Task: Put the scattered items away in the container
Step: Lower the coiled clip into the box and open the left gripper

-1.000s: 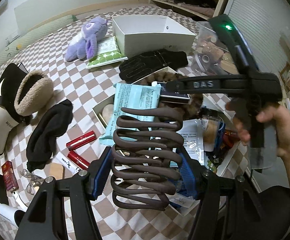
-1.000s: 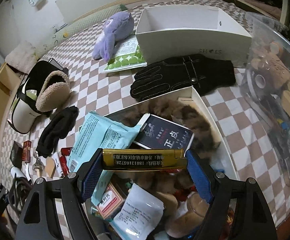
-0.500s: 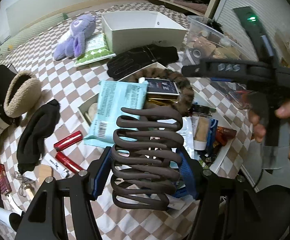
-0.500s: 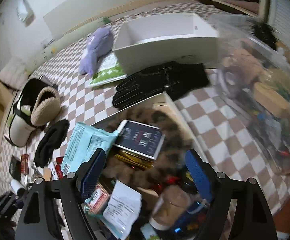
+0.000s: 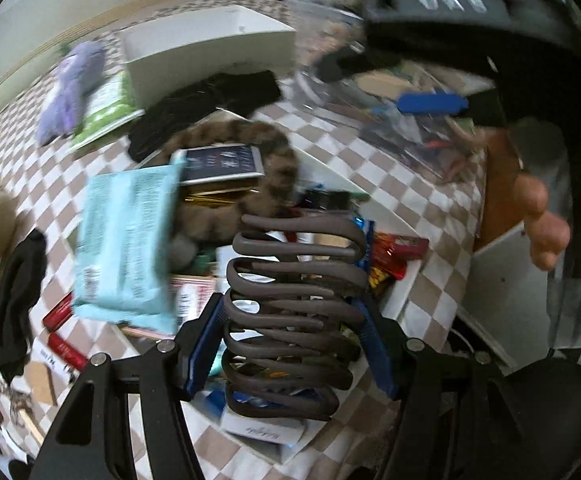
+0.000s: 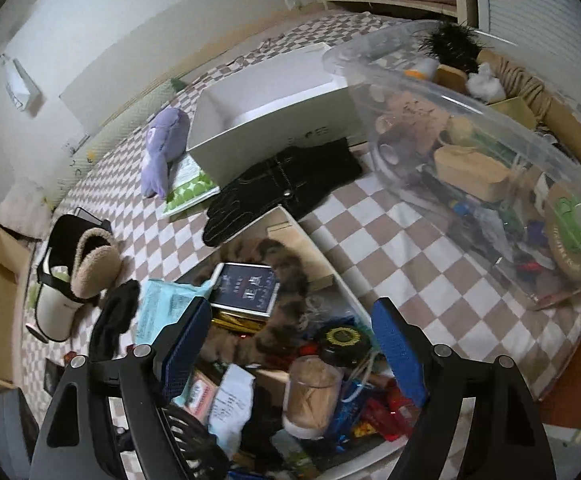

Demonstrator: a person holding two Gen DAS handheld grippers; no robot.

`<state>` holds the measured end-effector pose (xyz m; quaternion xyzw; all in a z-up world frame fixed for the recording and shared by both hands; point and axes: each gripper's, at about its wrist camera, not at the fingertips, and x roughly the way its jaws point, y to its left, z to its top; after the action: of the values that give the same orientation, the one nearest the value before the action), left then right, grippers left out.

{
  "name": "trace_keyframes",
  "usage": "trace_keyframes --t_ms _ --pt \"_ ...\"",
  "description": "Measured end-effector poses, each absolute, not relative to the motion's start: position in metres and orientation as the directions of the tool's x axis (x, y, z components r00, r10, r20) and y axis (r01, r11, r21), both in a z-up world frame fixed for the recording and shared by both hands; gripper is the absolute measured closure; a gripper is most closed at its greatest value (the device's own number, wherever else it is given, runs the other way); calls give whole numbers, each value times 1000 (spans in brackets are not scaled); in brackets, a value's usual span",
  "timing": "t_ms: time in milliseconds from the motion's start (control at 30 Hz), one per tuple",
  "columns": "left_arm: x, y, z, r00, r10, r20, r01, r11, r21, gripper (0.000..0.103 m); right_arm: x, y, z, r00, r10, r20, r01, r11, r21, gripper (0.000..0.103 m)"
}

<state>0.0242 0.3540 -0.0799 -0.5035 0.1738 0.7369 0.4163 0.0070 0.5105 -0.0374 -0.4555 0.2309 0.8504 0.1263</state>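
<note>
**Hair claw over the box, ready to go in**

The brown hair claw (image 5: 294,312) sits clamped between the blue pads of the left tool (image 5: 290,344), held just above the near end of the container (image 6: 310,244), a shallow white box already crowded with a furry brown band (image 6: 286,280), a dark framed card (image 6: 246,290), a pale blue packet (image 5: 126,240) and a cork-topped jar (image 6: 310,392). The right tool (image 6: 286,344) hangs over the same box with its jaws well apart and nothing between them.

To finish this step well, I would lower the claw over a gap in the near part of the box rather than onto the packet (which hangs over the box's edge and could tip it out), bring it close to the contents, and only then let the pads part so the springy claw does not bounce onto the checked bed cover (image 6: 390,240).

The left wrist view, blurred, shows the grip itself and, at its right edge, the person's hand (image 5: 542,220) on the right tool. The right wrist view is sharper and wider: it shows loose items not yet tidied, namely the black gloves (image 6: 286,184), the purple plush (image 6: 162,148), a green-dotted pouch (image 6: 190,188) and a black sock (image 6: 114,320), plus a clear tub (image 6: 470,152) of oddments beside the box.
</note>
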Motion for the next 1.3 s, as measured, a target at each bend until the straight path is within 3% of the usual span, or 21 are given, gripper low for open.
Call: trace_keyframes --t_ms 233,800,967,1133,1300 --pt "51 383 -106 -139 389 -911 -871 -486 -75 39 14 529 -42 -539 30 -842 -459 -848 264 20" --pt "52 412 -133 -60 397 -916 -903 -412 -119 38 23 553 -53 -506 40 -862 -499 -828 255 20" --pt "47 404 -128 -70 408 -910 -898 -423 -121 33 22 554 -55 -499 37 -866 -496 -831 250 20" --pt "45 396 -117 -73 432 -899 -894 -428 -134 22 20 551 -56 -497 30 -867 -488 -836 251 20" --pt "39 386 -106 -96 449 -889 -883 -450 -132 21 18 545 -54 -501 24 -865 -474 -844 251 20"
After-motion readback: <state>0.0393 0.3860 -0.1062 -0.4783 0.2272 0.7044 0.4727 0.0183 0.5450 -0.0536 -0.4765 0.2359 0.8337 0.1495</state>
